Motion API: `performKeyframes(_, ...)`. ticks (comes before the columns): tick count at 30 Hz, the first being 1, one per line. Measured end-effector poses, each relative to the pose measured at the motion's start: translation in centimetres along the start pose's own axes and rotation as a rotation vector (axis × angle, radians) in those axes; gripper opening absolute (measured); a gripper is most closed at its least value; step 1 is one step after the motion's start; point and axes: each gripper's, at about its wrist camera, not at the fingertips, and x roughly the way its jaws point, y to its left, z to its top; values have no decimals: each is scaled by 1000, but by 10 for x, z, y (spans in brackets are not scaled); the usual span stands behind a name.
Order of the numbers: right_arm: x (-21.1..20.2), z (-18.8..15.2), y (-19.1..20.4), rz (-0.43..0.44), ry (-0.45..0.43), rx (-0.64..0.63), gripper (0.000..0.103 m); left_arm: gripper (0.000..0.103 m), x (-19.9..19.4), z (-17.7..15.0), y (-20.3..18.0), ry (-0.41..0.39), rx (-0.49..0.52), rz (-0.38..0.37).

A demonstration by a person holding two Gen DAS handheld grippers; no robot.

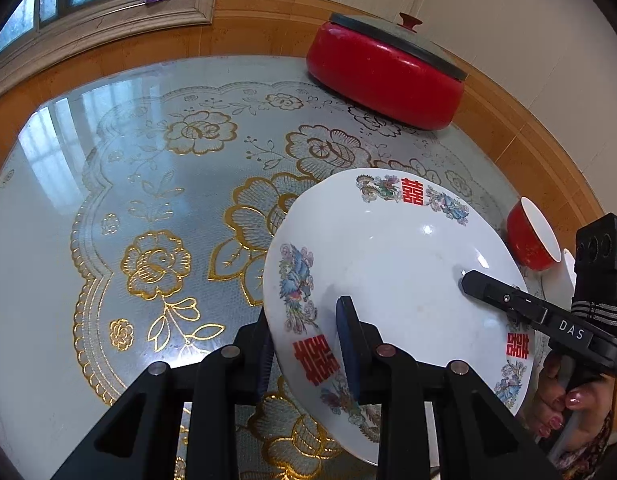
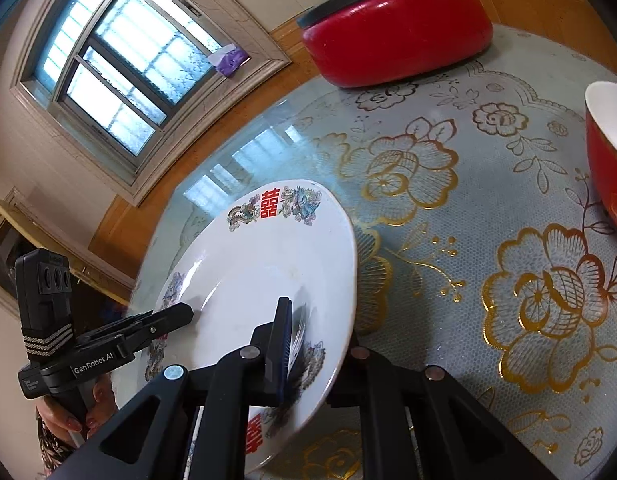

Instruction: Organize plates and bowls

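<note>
Gripping opposite edges, both claws carry one white plate (image 1: 392, 280) tilted above the worktop (image 1: 108, 200). Left claw (image 1: 308, 344) is clamped across the near-left rim; right claw (image 2: 316, 344) is clamped across the near-right rim. A red bowl (image 2: 604, 160) stands to the right, nearer the right claw; a lidded red pot (image 1: 388, 72) sits far behind. Any stacking move likely runs rightward.
</note>
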Motion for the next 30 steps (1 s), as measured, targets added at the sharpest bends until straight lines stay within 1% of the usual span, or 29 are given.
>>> performKeyframes(7, -11, -5, 16, 25, 1, -32, 11, 30, -26, -15, -1, -33, -19, 18)
performKeyframes(14, -29, -17, 32, 67, -5, -50, 11, 30, -58, -36, -2, -72, -35, 29)
performKeyframes(22, -61, -39, 42, 104, -21, -53, 12, 30, -90, -63, -19, -118, -18, 38)
performKeyframes(30, -90, -67, 53, 135, -25, -68, 12, 30, -122, -100, -30, -145, -27, 30)
